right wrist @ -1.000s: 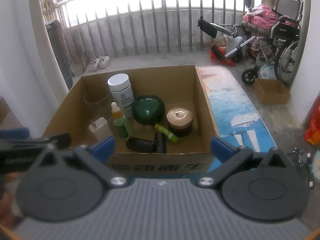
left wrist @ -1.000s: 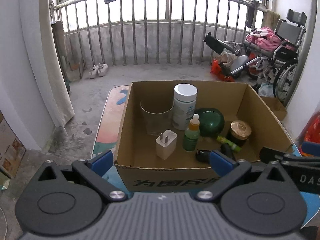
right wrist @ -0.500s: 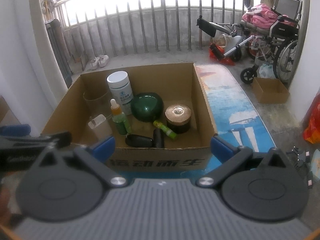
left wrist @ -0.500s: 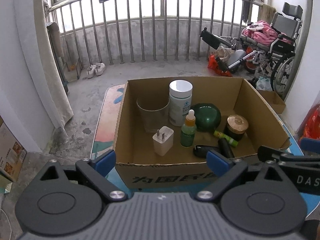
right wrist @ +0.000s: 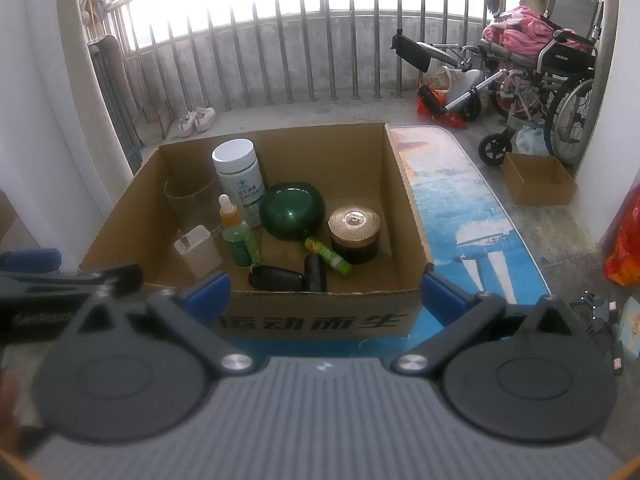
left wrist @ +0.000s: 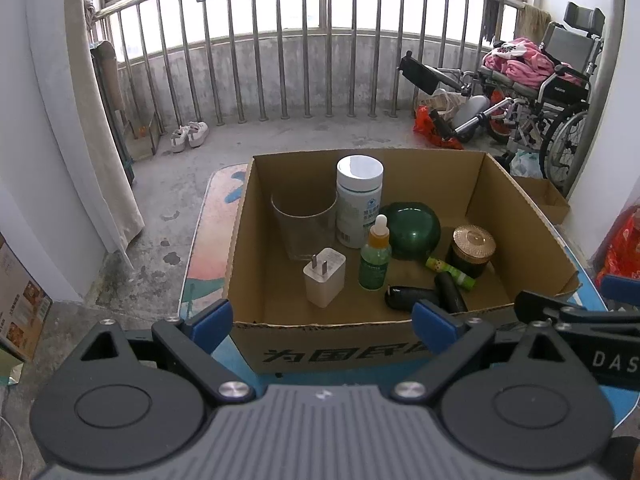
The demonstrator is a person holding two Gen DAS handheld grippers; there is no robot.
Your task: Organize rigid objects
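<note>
Open brown cardboard box (left wrist: 532,216) on a blue printed floor mat (right wrist: 472,216), seen from both wrist cameras. Left gripper (left wrist: 322,318), blue-tipped, jaws spread wide with nothing between them, having just narrowed slightly; right gripper (right wrist: 326,290), jaws likewise spread and empty. Both hover at the box's near wall (printed with black characters). Inside the box: a tall white-capped plastic bottle (left wrist: 359,200) upright at the back, a clear drinking glass (left wrist: 304,224) just to its left, a white wall charger (left wrist: 324,278) in front of the glass, a green dropper bottle (left wrist: 375,256), a dark green glossy round bowl (left wrist: 412,230), a dark jar with a gold lid (left wrist: 472,246), a small green tube (left wrist: 450,268) lying flat, and two black oblong items (left wrist: 428,298) near the front wall. A wheelchair (left wrist: 556,92) stands by the railing
</note>
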